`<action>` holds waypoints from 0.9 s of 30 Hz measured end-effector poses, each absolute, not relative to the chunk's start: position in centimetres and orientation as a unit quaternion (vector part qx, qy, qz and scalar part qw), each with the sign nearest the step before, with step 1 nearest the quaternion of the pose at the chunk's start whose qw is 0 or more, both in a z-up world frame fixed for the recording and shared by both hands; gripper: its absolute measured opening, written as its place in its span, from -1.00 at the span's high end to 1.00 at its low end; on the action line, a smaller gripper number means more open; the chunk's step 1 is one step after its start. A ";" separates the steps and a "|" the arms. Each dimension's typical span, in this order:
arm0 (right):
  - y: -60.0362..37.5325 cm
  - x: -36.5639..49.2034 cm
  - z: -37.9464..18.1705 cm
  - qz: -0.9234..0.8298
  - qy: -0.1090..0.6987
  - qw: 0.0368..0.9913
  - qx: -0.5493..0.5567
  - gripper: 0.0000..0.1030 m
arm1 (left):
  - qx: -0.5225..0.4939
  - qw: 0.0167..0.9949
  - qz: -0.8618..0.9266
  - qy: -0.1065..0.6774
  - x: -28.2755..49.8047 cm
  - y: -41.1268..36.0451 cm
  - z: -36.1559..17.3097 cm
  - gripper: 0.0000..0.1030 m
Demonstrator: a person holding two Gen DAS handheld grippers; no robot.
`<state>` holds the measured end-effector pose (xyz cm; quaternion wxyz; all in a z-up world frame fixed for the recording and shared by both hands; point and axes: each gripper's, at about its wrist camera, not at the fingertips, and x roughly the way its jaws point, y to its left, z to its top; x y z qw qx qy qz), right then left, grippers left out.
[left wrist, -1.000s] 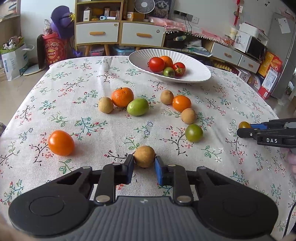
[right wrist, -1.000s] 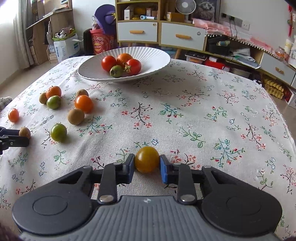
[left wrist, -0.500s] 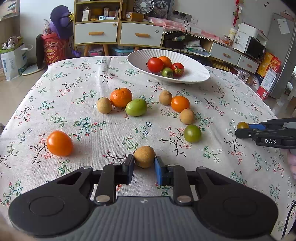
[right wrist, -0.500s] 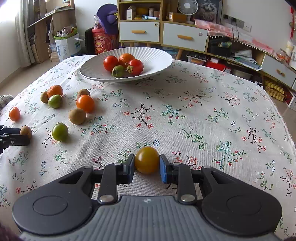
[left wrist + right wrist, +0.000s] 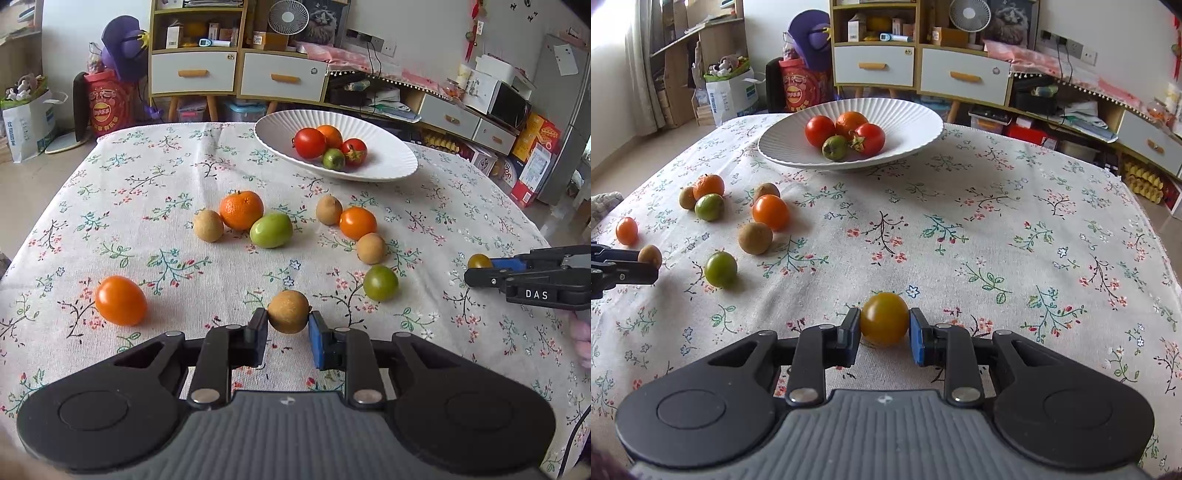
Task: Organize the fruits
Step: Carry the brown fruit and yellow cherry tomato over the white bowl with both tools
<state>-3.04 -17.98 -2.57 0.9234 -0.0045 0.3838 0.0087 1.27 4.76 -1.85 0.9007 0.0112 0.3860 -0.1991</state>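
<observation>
My left gripper [image 5: 288,328] is shut on a brown round fruit [image 5: 288,311] just above the flowered tablecloth. My right gripper [image 5: 884,332] is shut on a yellow-orange tomato [image 5: 884,318]; it also shows in the left wrist view [image 5: 479,261]. A white ribbed bowl [image 5: 388,166] at the far side holds several tomatoes and an orange fruit. Loose fruits lie between: a mandarin [image 5: 241,209], a green fruit [image 5: 271,230], an orange tomato [image 5: 357,223], a green tomato [image 5: 380,282], brown fruits, and an orange tomato [image 5: 120,300] at the left.
The table [image 5: 1015,229] is covered with a flowered cloth. Behind it stand a cabinet with drawers [image 5: 236,70], shelves, bags and boxes. The right half of the cloth in the right wrist view bears no fruit.
Both grippers have lifted slightly and moved a little toward the bowl, each still holding its fruit. The loose fruits have not moved.
</observation>
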 end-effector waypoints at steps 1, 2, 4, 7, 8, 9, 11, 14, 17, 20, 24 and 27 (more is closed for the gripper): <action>-17.9 -3.0 -2.5 0.009 0.383 0.924 -0.004 0.52 | 0.011 0.901 -0.200 0.386 1.4 4.7 -1.8 0.40; -17.8 -2.9 -2.4 0.010 0.382 0.924 -0.003 0.52 | 0.010 0.901 -0.200 0.386 1.5 4.7 -1.6 0.40; -17.7 -2.7 -2.1 0.012 0.379 0.925 0.000 0.52 | 0.010 0.901 -0.199 0.386 1.8 4.6 -1.4 0.40; -17.4 -2.4 -1.4 0.013 0.373 0.928 0.005 0.52 | 0.007 0.901 -0.196 0.387 2.3 4.4 -1.0 0.40; -17.4 -2.3 -1.2 0.014 0.370 0.929 0.007 0.52 | 0.005 0.901 -0.196 0.386 2.4 4.3 -0.9 0.40; -17.3 -2.2 -0.9 0.015 0.368 0.930 0.009 0.52 | 0.003 0.902 -0.196 0.384 2.6 4.2 -0.7 0.40; -17.2 -2.1 -0.4 0.017 0.362 0.932 0.013 0.52 | 0.002 0.904 -0.198 0.379 2.8 3.8 -0.3 0.40; -17.0 -1.6 0.3 0.017 0.355 0.935 0.018 0.52 | 0.003 0.907 -0.200 0.371 3.1 3.2 0.4 0.40; -16.9 -1.1 0.8 0.017 0.350 0.936 0.023 0.52 | 0.001 0.908 -0.201 0.368 3.6 2.7 0.9 0.40; -16.8 -0.5 1.2 0.018 0.348 0.937 0.028 0.52 | -0.001 0.909 -0.201 0.366 4.1 2.3 1.4 0.40; -16.8 0.1 1.7 0.019 0.344 0.938 0.033 0.52 | 0.000 0.910 -0.202 0.362 5.0 1.5 1.9 0.40; -16.7 0.5 2.0 0.014 0.336 0.941 0.035 0.52 | 0.002 0.911 -0.200 0.361 5.7 0.8 2.2 0.40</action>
